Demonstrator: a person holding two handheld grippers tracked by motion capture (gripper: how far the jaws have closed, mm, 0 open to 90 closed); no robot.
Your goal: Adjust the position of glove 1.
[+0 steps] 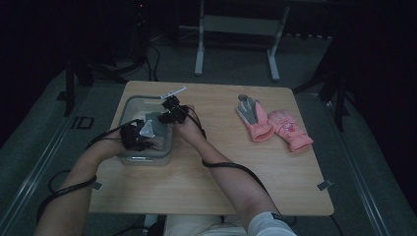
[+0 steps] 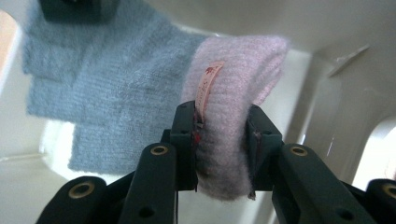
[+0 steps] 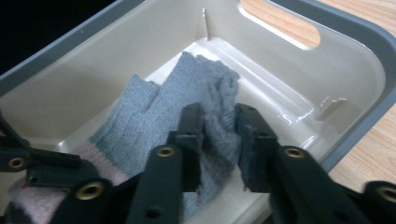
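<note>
Both grippers down inside the grey-rimmed bin at the table's left side. Left gripper clamped narrow on the pink cuff of a grey knit glove lying on the bin floor. Right gripper pinching the glove's grey finger end; pink gloves well apart, off to the right.

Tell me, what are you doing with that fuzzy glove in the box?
A person holds a tool in each hand over a grey bin on the wooden table. The left tool is clamped on the pink cuff of a knitted glove, and the right tool pinches its grey-blue fingers inside the bin. A pair of pink gloves lies to the right on the table.
</note>
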